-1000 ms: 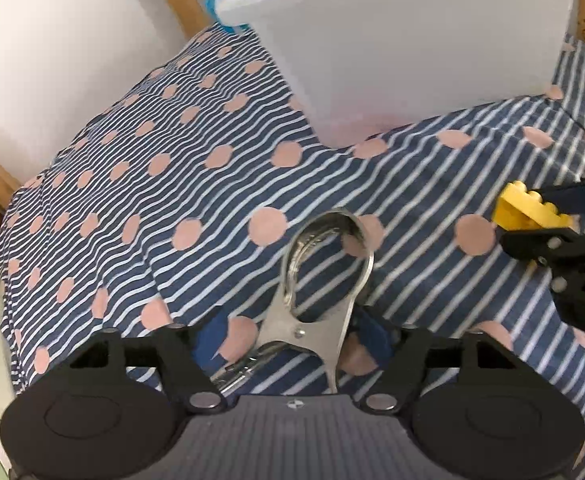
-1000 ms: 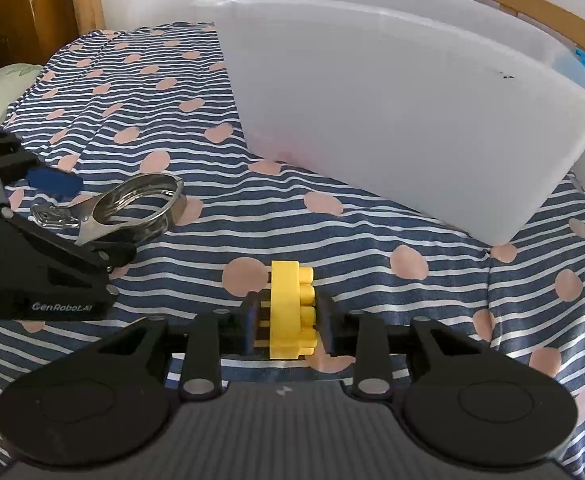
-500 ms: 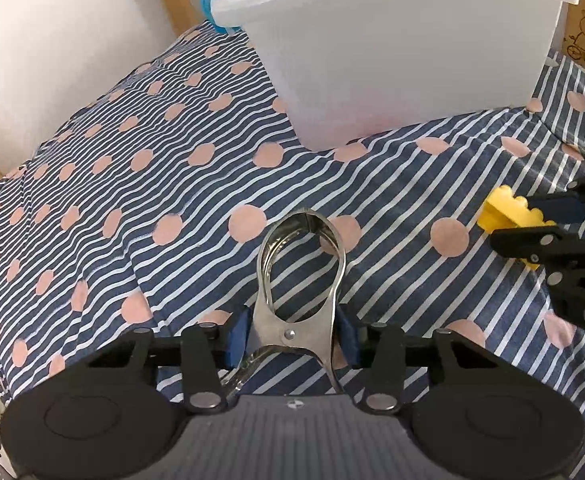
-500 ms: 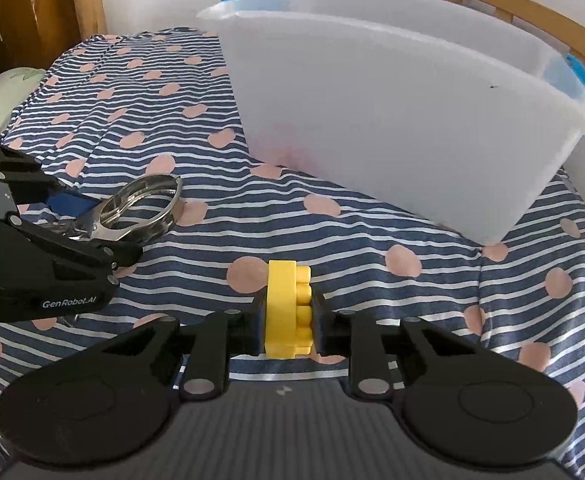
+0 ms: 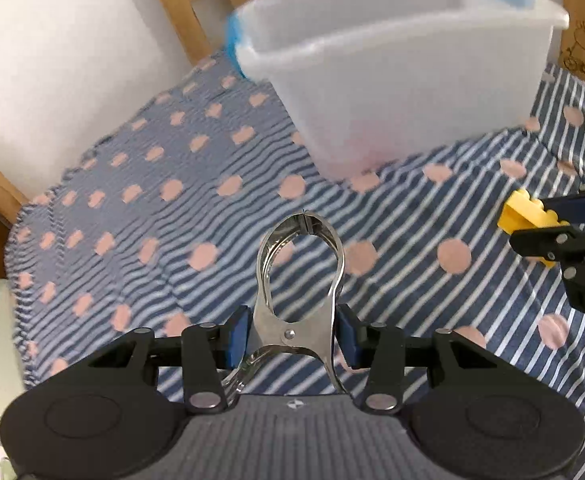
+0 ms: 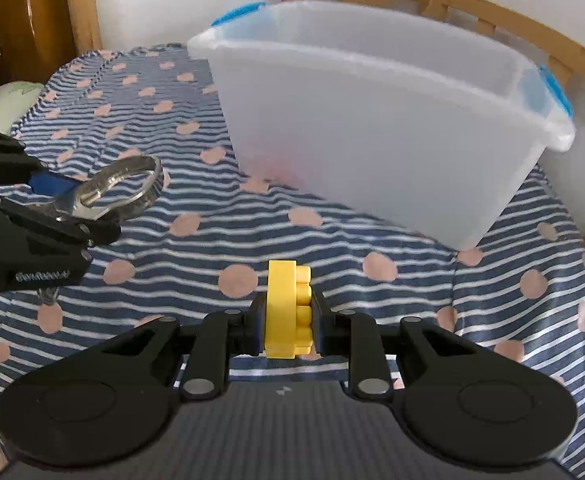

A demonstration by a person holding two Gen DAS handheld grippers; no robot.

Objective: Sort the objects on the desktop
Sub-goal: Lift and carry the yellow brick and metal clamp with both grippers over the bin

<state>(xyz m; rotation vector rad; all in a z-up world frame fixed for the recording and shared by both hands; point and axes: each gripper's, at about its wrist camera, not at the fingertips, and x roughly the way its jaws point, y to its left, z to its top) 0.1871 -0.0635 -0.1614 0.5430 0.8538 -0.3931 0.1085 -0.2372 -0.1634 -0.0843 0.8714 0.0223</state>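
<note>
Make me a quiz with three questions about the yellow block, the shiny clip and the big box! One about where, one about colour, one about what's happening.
1. Where is the translucent white plastic bin?
A. Beyond both tongs, on the bedspread
B. Hanging on the wall
C. Under the bedspread

2. What colour are the dots on the blue striped bedspread?
A. Green
B. Pink
C. Black

3. What are the right tongs doing?
A. Hanging open with nothing in them
B. Pinching the shiny silver metal clamp
C. Shut on the yellow studded toy brick

Answers:
1. A, the bin rests on the cloth ahead of both tongs.
2. B, pink spots cover the stripes.
3. C, the brick sits pinched between the fingers, while the left tongs grip the metal clamp.
</note>
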